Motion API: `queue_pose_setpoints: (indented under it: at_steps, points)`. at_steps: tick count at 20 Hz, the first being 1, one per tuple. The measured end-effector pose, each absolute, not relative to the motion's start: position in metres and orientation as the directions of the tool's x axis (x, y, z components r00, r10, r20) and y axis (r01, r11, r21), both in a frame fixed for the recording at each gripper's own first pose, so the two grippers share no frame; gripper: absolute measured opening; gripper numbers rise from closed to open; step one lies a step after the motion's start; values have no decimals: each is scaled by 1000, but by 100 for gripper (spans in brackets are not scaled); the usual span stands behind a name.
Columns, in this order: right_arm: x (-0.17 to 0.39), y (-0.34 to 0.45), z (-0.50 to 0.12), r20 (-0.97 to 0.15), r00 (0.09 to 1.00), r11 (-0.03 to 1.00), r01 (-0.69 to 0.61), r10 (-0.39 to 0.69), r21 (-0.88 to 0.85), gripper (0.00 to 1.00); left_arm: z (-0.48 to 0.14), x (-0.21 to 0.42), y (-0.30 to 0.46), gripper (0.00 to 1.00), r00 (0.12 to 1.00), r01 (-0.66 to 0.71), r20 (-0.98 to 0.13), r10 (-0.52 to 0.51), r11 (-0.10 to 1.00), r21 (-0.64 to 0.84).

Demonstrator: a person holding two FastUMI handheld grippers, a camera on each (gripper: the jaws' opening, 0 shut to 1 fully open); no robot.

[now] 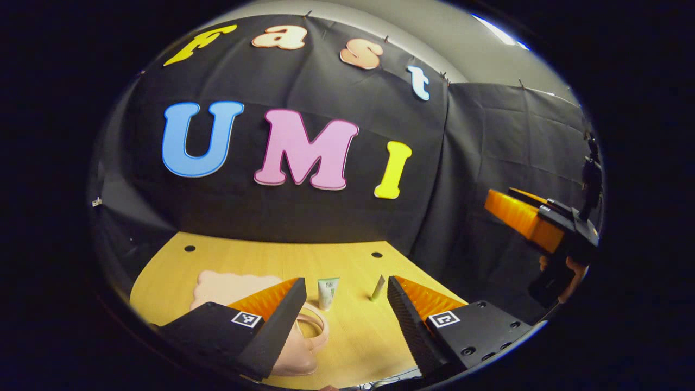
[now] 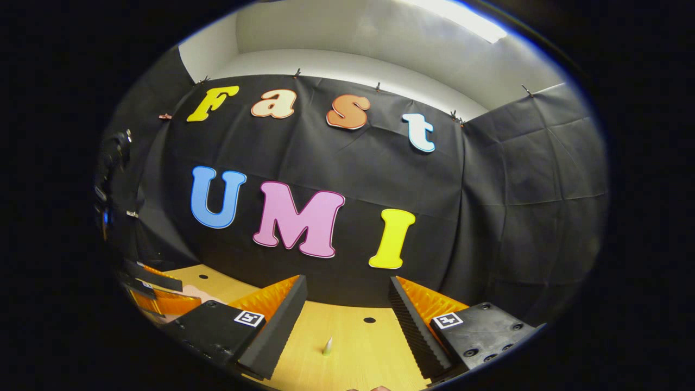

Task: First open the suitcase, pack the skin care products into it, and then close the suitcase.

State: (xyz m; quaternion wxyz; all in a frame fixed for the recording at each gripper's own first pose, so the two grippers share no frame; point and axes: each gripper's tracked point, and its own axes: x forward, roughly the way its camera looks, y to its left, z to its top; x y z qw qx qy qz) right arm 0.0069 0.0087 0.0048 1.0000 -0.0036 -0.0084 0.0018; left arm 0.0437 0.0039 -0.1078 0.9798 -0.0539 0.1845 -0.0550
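Note:
A small pink suitcase (image 1: 228, 287) lies flat on the wooden table (image 1: 353, 258), its handle (image 1: 315, 327) toward me and partly hidden behind my left finger. A white and green tube (image 1: 328, 292) stands upright just right of it. A slimmer pale green tube (image 1: 378, 288) stands farther right, and its tip (image 2: 327, 346) shows in the right gripper view. My left gripper (image 1: 346, 282) hovers open above the table's near side, holding nothing. Off to the right, the right gripper (image 1: 522, 218) is raised in a hand (image 1: 571, 273). That right gripper (image 2: 347, 280) is open and empty.
Two dark holes (image 1: 189, 248) (image 1: 376, 254) mark the table's far side near the black cloth wall. The left gripper (image 2: 157, 296) shows low at the left edge of the right gripper view, with a bit of the pink suitcase (image 2: 202, 296) behind it.

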Motion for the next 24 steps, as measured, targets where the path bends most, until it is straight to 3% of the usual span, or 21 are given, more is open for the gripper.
queue_pose_setpoints:
  at_steps: [6, 11, 14, 16, 19, 21, 24]
  points:
    - [25, -33, -37, -24, 1000, 999, 4, -3, 46, 96, -205, 87, -12, 96, 742, 48, -653, -151, 984, -174]
    - [52, -70, -71, -60, 998, 997, 27, -23, 75, 96, -298, 114, 3, 96, 514, -66, -856, -45, 994, -92]
    - [64, -86, -94, -93, 996, 999, 8, -4, 51, 96, -332, 133, 22, 97, 431, -138, -901, 48, 990, -14]
    - [73, -92, -103, -110, 994, 999, -18, 23, 43, 96, -344, 153, 29, 86, 448, -109, -889, 96, 993, 52]
    - [89, -96, -107, -113, 992, 998, -48, 52, 40, 96, -350, 151, 30, 91, 401, -98, -902, 159, 987, 131]
    - [97, -97, -103, -99, 994, 998, -48, 52, 36, 96, -356, 152, 28, 90, 373, -109, -914, 159, 986, 127]
    - [103, -92, -101, -95, 994, 998, -41, 45, 43, 96, -373, 144, 14, 87, 282, -226, -957, 68, 974, 3]
